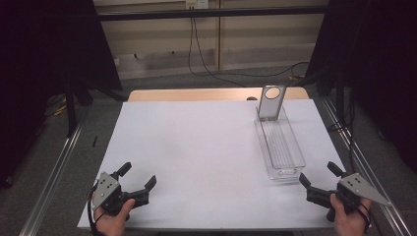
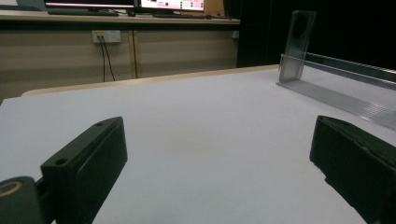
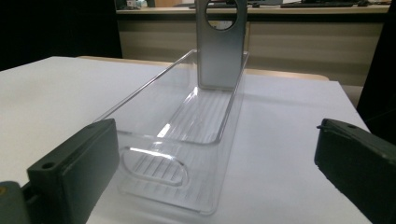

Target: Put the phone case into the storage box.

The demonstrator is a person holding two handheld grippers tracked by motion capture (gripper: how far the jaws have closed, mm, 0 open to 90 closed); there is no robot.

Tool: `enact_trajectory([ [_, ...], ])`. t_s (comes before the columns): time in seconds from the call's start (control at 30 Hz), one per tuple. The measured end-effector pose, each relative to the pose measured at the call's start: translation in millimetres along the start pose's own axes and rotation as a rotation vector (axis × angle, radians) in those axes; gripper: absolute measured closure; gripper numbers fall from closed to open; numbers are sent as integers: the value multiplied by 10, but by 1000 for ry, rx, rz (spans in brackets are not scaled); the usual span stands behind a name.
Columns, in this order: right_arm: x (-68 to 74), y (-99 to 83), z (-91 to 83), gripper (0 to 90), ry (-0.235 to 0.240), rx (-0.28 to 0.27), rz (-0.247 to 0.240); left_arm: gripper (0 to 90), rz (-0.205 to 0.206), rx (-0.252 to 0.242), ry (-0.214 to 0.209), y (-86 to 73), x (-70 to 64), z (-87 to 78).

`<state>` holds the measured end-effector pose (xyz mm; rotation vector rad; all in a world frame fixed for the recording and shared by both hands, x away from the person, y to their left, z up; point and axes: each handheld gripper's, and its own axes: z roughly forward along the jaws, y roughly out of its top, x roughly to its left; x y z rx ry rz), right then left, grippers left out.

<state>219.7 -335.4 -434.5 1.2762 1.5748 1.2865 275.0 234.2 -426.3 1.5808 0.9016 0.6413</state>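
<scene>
A long clear plastic tray point(image 1: 290, 155) lies on the white table sheet at the right, running away from me. A grey flat phone-shaped slab with a round hole point(image 1: 271, 102) leans upright at the tray's far end. In the right gripper view the tray point(image 3: 154, 88) lies just ahead of the jaws, with the slab point(image 3: 219, 46) at its back. My right gripper point(image 1: 321, 178) is open near the tray's near end, holding nothing. My left gripper point(image 1: 137, 176) is open at the front left, over bare sheet. The left gripper view has the slab point(image 2: 298, 46) and tray point(image 2: 345, 100) far off to the right.
The white sheet point(image 1: 196, 147) covers a wooden table point(image 1: 196, 94). Metal rails point(image 1: 59, 162) run along both sides of the table. Black curtains hang left and right. Cables point(image 1: 196, 59) trail on the floor behind the table, under a wall socket.
</scene>
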Motion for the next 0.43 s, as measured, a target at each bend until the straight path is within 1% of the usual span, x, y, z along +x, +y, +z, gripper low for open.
enact_trajectory([
  [0.07, -1, -16, -11, 0, 3, 6, 2, 40, -3, 3, 3, -1, 0, 3],
  [0.17, 6, -14, -13, 0, 6, 0, 0, 40, -3, 6, -1, 0, 5, 10],
  [0.27, 7, -12, 12, 0, 3, -4, -1, 40, -12, 9, -4, -6, 11, 18],
  [0.33, 7, -19, 26, 0, -3, 4, 9, 40, -7, 10, -2, -4, 18, 19],
  [0.43, -2, -20, 28, 0, -11, 1, 5, 40, -9, 11, 2, -6, 22, 26],
])
